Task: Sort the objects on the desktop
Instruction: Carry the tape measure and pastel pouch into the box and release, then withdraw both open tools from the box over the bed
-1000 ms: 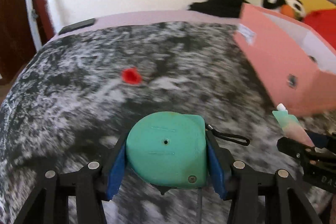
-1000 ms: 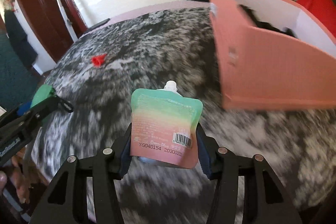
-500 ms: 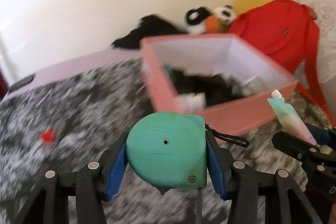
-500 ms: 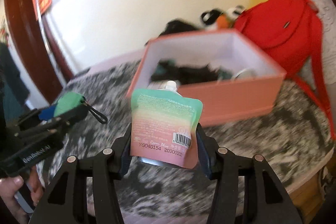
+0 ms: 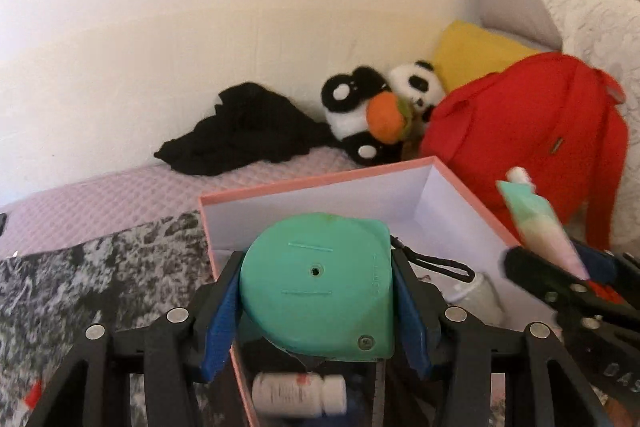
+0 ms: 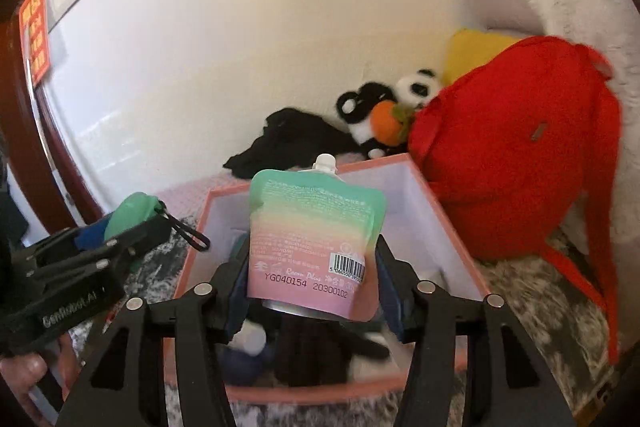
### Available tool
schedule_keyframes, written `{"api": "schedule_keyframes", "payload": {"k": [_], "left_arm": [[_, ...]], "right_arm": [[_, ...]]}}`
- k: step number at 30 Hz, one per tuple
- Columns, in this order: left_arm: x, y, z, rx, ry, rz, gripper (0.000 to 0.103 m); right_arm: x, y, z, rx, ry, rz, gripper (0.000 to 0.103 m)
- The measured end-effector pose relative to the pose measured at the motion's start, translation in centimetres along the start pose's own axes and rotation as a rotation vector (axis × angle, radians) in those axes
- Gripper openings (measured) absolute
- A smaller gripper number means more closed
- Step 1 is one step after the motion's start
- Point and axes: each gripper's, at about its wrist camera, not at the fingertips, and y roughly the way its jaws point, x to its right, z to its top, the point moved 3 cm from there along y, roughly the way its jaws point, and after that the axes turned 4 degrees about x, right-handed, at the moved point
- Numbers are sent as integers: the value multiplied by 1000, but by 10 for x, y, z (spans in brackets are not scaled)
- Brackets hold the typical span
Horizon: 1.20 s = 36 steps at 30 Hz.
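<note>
Swung from the bed's blanket to above the pink box (image 5: pixel 320 183), left claw (image 5: pixel 316 291) clamps a tape measure (image 5: pixel 316 283) and right claw (image 6: pixel 312 275) a pouch (image 6: pixel 312 239), poised for dropping in.

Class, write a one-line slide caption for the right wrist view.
Right gripper holds a spouted pouch over the pink box.

Pink box (image 6: pixel 432 211) open-topped; red backpack (image 6: pixel 516 147) crowds right wall; bottle (image 5: pixel 298 394) inside.
</note>
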Motion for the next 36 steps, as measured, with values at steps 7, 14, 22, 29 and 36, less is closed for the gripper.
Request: {"api": "schedule_keyframes", "payload": {"k": [7,14,22,29,36], "left_arm": [[-20,0,-3,54,32,104,98],[-62,-41,-23,39,-43,199,102],[-125,-115,-56,68,-100,329,102],[-187,-174,-95,110,-211,428,103],[-245,-201,-144,83,-317,521,103]], "right_arm": [[2,38,6,2,-46,-107,85],[-29,30,-4,22,-64,-55,89],[-116,1,-25,51,-141,75,92],[-206,-19,-53,39,-215,202,93],[-285,-19,-94,-14,-313,294,94]]}}
